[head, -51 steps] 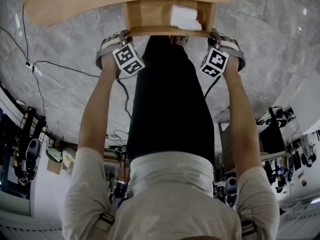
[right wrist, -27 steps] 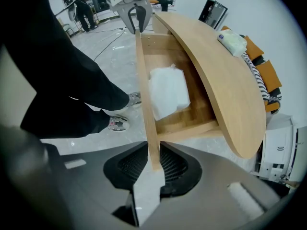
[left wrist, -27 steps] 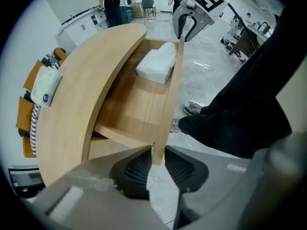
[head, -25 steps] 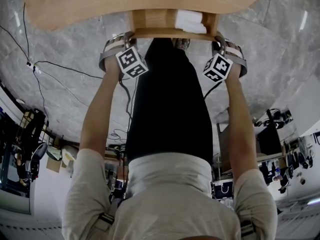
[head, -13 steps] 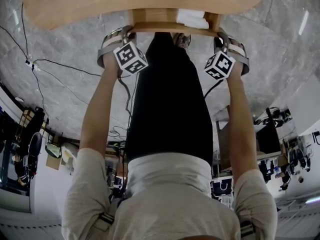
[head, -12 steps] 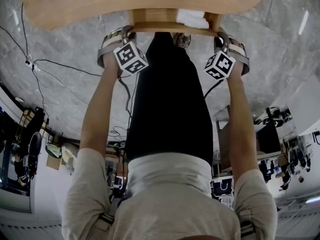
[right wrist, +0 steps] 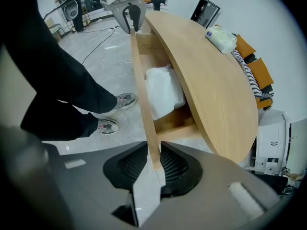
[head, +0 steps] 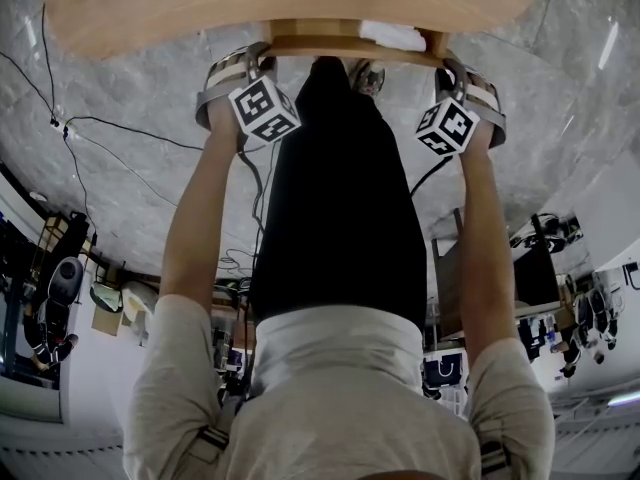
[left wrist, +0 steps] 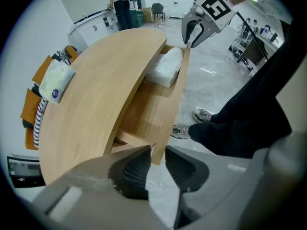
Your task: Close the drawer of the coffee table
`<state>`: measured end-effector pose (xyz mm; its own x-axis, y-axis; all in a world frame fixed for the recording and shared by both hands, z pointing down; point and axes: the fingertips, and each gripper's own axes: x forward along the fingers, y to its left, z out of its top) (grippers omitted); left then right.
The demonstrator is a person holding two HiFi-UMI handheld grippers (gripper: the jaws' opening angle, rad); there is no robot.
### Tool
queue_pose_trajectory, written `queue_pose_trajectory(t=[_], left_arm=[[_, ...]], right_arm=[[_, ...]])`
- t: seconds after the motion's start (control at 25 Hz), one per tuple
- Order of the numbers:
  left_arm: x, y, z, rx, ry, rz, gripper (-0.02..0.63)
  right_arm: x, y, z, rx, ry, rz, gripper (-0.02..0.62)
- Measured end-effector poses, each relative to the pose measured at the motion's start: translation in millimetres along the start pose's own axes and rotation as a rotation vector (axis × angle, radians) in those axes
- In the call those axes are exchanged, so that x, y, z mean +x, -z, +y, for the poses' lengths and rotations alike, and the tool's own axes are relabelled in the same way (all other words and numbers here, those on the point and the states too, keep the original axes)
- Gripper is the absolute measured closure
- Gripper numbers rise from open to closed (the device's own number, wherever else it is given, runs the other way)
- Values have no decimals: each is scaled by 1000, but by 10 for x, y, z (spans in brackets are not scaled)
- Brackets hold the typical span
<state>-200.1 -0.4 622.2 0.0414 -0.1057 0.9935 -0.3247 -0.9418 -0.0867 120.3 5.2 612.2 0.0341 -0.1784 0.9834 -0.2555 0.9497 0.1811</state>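
Drawer [head: 340,48] sits part open at 12 o'clock, under the table top [head: 250,3]. Our right gripper [right wrist: 154,169] pinches its front edge; our left gripper [left wrist: 154,169] sits loose around it, jaws apart. If we push unevenly, the drawer may twist and jam.

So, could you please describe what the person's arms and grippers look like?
Both the left gripper and right gripper are grey, with black ribbed pads and a white cube with black square markers. A black cable trails from each. The person wears a light short-sleeved shirt.
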Motion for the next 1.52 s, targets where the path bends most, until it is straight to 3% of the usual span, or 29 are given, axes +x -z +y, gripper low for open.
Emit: queue_pose_trajectory(t=[0.2, 0.4, 0.52, 0.96, 1.08, 1.16, 1.32, 1.52], left_arm=[[23, -5, 62, -61, -9, -19, 480], [15, -37, 223, -129, -59, -37, 474], [-21, -62, 270, -159, -79, -40, 471], [31, -48, 432, -420, -144, -51, 456], [41, -36, 511, -550, -155, -70, 449], [64, -17, 544, -687, -145, -82, 445], [57, -34, 560, -966, -103, -111, 445], [10, -36, 565, -1154, -70, -130, 446]], right_arm=[[-1, -33, -58, 19, 13, -5, 505], [-20, -98, -230, 62, 77, -20, 512], [-60, -110, -302, 101, 104, -30, 546], [2, -147, -448, 115, 181, -55, 538], [-11, -176, -561, 175, 217, -71, 506], [-11, -182, -628, 231, 244, -83, 466], [-33, -159, -706, 340, 280, -95, 460], [-60, -133, -733, 527, 298, -105, 439]])
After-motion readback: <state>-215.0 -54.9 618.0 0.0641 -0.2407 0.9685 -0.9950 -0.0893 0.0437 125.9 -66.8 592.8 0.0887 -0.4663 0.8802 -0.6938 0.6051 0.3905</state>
